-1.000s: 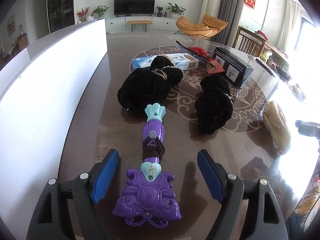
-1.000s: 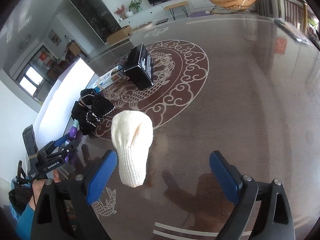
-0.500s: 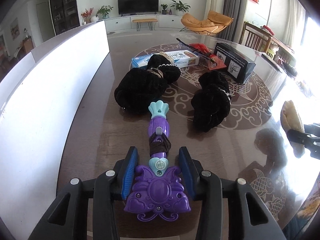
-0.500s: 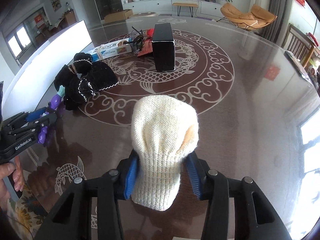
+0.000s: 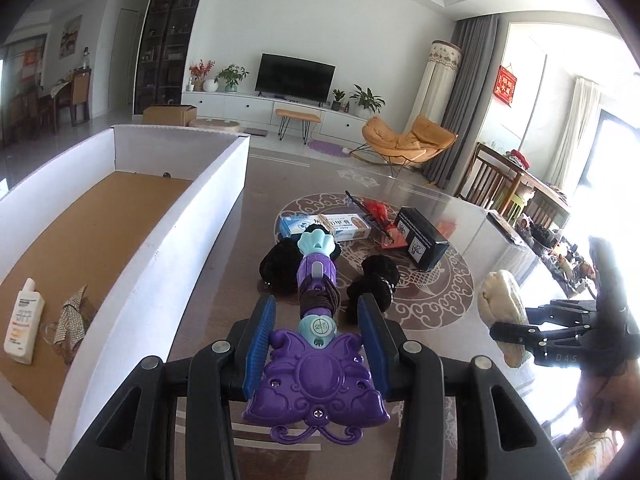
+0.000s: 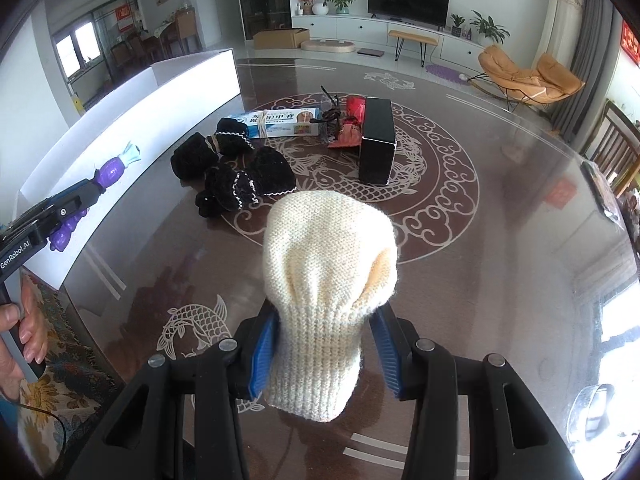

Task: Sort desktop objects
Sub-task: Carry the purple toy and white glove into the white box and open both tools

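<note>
My left gripper (image 5: 316, 332) is shut on a purple toy wand (image 5: 316, 364) with a teal tip and holds it above the table; the wand also shows in the right wrist view (image 6: 108, 172). My right gripper (image 6: 326, 352) is shut on a cream knitted glove (image 6: 328, 280) and holds it above the table; the glove also shows in the left wrist view (image 5: 502, 304). A long white box (image 5: 160, 240) with a brown floor lies to the left. Black knitted gloves (image 6: 236, 172) lie on the table.
In the white box lie a white bottle (image 5: 23, 320) and a glittery item (image 5: 70, 316). On the table are a blue-and-white carton (image 6: 280, 122), a black box (image 6: 376, 146) and a red packet with black sticks (image 6: 344, 120).
Both grippers closed, the left on the wand and the right on the cream glove. Both have since lifted their objects off the table, and the inside of the white box has come into view.
</note>
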